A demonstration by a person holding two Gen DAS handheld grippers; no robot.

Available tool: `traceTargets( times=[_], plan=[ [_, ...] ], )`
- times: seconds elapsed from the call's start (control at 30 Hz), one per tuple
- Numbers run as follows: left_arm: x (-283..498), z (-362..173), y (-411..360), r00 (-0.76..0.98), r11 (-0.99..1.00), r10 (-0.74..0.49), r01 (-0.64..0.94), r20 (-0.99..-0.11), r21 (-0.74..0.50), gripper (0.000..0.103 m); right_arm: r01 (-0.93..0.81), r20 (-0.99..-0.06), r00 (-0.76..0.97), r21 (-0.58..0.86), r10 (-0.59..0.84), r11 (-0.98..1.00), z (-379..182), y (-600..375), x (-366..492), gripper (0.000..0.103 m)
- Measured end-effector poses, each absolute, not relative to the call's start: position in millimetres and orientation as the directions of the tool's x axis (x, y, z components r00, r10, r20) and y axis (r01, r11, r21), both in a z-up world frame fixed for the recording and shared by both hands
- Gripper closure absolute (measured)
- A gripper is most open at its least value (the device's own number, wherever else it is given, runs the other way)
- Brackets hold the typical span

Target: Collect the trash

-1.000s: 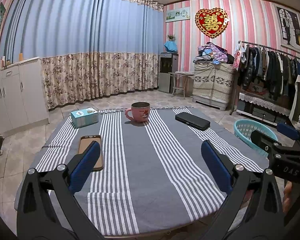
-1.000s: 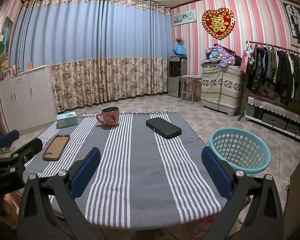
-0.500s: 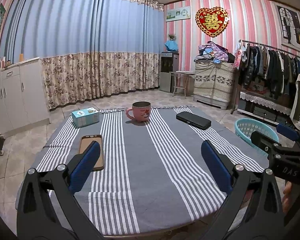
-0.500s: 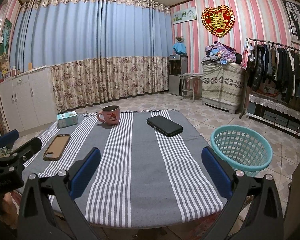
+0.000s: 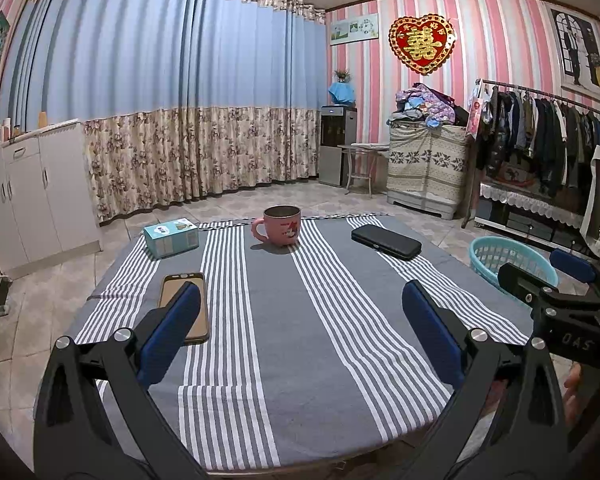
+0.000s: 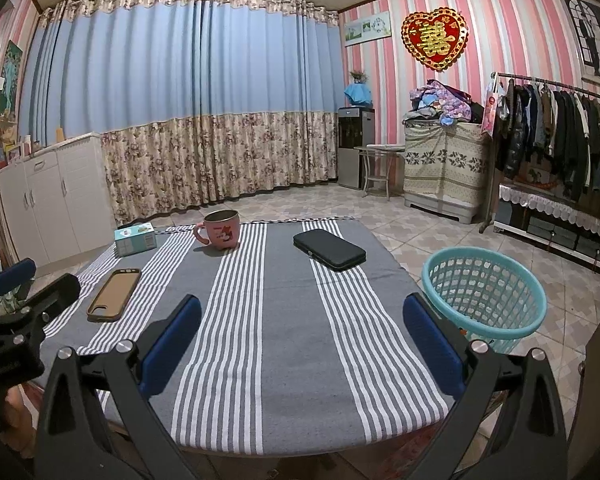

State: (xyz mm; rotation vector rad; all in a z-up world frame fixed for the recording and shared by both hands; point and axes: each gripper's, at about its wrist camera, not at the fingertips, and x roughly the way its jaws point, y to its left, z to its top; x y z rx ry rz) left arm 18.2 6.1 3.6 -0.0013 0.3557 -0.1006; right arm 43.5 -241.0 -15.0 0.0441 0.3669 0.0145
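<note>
A teal plastic basket [image 6: 484, 292] stands on the floor at the table's right side; it also shows in the left wrist view [image 5: 512, 256]. My left gripper [image 5: 300, 304] is open and empty above the near edge of the striped tablecloth [image 5: 284, 320]. My right gripper [image 6: 300, 316] is open and empty above the near right part of the tablecloth [image 6: 288, 300]. On the cloth lie a small teal box [image 5: 171, 237], a pink mug [image 5: 281, 225], a brown phone case [image 5: 185, 304] and a black case [image 5: 385, 241]. No loose scraps show on the cloth.
White cabinets [image 5: 28, 200] stand at the left. A clothes rack [image 5: 548, 136], a covered cabinet piled with clothes [image 5: 428, 168] and a water dispenser [image 5: 336, 144] line the right and back. Tiled floor surrounds the table.
Both grippers have drifted slightly; the views shift a little, and the basket sits a bit lower and to the right in the right wrist view. The jaws stay open.
</note>
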Motion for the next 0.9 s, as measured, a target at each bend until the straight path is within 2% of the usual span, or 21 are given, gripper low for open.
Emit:
traceTargets(
  times=[0.9],
  plan=[
    [21.3,4.1,11.1,0.934,0.995,-0.097,0.097,-0.344,-0.017,0.005,-0.004,-0.357,0.934,0.046,0.021,0.999,-14.7,-242.5,43.2,0.004]
  ],
)
